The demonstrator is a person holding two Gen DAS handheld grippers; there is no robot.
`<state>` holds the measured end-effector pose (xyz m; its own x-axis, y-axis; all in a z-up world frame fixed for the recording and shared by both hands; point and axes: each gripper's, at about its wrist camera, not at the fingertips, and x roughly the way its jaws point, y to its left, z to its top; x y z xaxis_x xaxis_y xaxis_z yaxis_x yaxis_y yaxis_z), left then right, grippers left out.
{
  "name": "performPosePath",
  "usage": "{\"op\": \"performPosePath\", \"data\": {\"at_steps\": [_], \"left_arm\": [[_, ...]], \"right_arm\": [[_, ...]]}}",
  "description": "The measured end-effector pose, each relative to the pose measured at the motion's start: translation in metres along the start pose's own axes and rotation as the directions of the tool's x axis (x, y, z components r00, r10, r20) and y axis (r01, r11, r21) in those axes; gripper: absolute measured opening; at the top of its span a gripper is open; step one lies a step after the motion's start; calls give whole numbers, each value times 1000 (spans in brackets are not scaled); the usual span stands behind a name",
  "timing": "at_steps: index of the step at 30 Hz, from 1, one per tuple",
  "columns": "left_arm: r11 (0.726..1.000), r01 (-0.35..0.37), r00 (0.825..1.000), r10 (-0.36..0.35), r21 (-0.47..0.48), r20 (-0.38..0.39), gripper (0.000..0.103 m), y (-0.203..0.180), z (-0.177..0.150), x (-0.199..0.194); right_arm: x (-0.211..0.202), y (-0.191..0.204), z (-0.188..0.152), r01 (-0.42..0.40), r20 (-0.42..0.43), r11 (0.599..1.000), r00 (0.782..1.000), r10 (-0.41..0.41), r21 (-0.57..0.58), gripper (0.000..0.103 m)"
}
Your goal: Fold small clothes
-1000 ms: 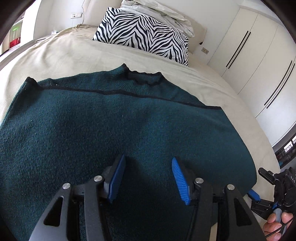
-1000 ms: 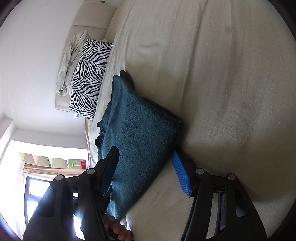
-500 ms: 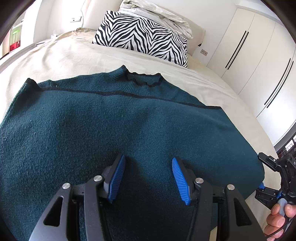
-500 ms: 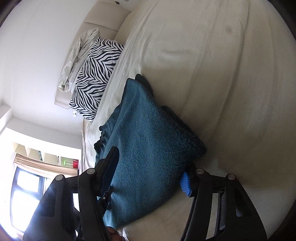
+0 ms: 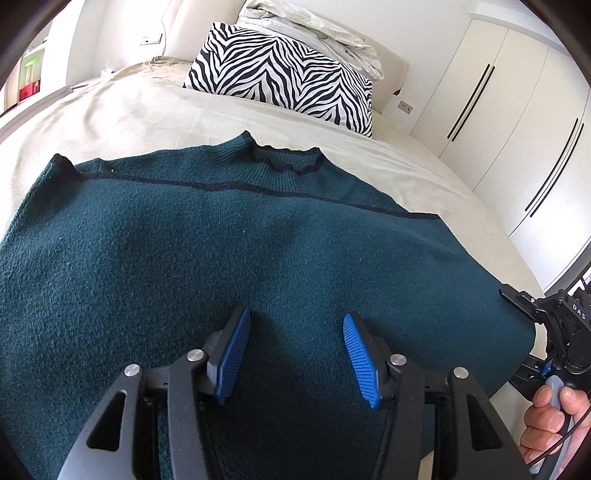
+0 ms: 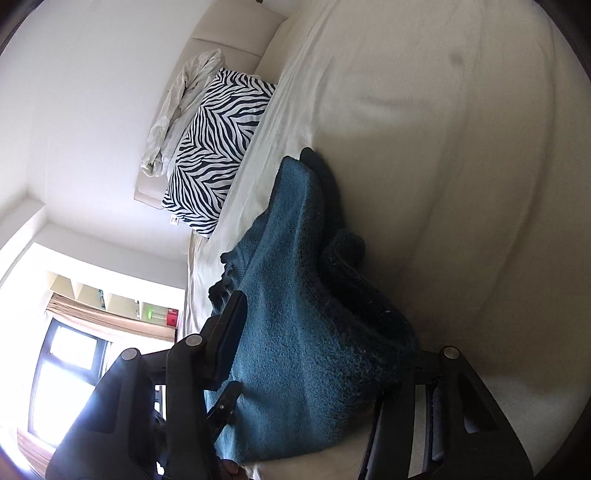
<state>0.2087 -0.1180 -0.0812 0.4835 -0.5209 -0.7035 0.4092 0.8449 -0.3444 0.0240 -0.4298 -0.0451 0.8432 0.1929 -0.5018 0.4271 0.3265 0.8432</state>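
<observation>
A dark teal knit sweater point(image 5: 258, 251) lies flat on the beige bed point(image 5: 129, 114), its collar toward the pillow. My left gripper point(image 5: 295, 354) is open and empty, hovering just above the sweater's lower middle. My right gripper point(image 6: 317, 350) is turned on its side at the sweater's right edge point(image 6: 306, 332). Its jaws stand wide apart with the sweater's edge bunched up between them, one finger above the cloth, the other hidden under it. The right gripper also shows in the left wrist view point(image 5: 554, 328) at the sweater's right edge.
A zebra-print pillow point(image 5: 284, 74) with crumpled white bedding point(image 5: 314, 26) on it stands at the head of the bed. White wardrobe doors point(image 5: 517, 122) line the right side. Bare sheet point(image 6: 461, 166) stretches beyond the sweater.
My right gripper has pushed in onto the sweater's right edge, which now bunches up between its fingers. The left gripper has stayed open over the sweater, drifting slightly.
</observation>
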Motion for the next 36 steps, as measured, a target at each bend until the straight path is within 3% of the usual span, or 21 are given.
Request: {"op": "performPosePath", "data": {"at_steps": [1, 4, 14, 19, 23, 25, 27, 28, 30, 31, 33, 36], "left_arm": [[1000, 4, 1000, -4, -3, 0, 55, 0, 0, 0], [1000, 11, 1000, -11, -6, 1, 55, 1, 0, 0], [1000, 22, 1000, -22, -15, 5, 55, 4, 0, -1], [997, 59, 998, -59, -55, 3, 55, 11, 2, -4], [971, 150, 988, -155, -188, -13, 51, 32, 9, -8], [936, 200, 977, -214, -291, -15, 45, 49, 12, -12], [903, 226, 971, -238, -365, 12, 44, 67, 14, -22], [893, 230, 971, -237, -386, 32, 45, 75, 16, -28], [859, 258, 965, -252, -443, 73, 56, 96, 17, -39], [828, 285, 957, -276, -482, 91, 57, 107, 17, -42], [768, 339, 936, -332, -543, 114, 58, 126, 15, -44], [746, 374, 917, -384, -551, 103, 64, 131, 15, -44]], "right_arm": [[4, -6, 0, 9, -10, 1000, 1000, -9, 23, 32], [9, -22, 2, -2, -16, 996, 1000, 4, 85, 14], [10, -20, 6, -4, -14, 998, 1000, 5, 68, 10], [8, 12, 7, 82, 7, 994, 997, -82, -78, 9], [12, 66, 0, 154, 39, 947, 988, -149, -283, 9], [19, 107, -19, 192, 73, 872, 981, -178, -450, 8], [33, 150, -54, 202, 90, 747, 978, -188, -634, 8], [44, 172, -80, 185, 77, 650, 979, -191, -737, 8], [69, 200, -141, 135, 51, 407, 976, -211, -903, 8], [82, 206, -166, 98, 21, 325, 973, -232, -940, 7], [102, 203, -195, 62, -12, 259, 961, -275, -964, 7], [118, 193, -210, 45, -40, 261, 949, -312, -964, 7]]}}
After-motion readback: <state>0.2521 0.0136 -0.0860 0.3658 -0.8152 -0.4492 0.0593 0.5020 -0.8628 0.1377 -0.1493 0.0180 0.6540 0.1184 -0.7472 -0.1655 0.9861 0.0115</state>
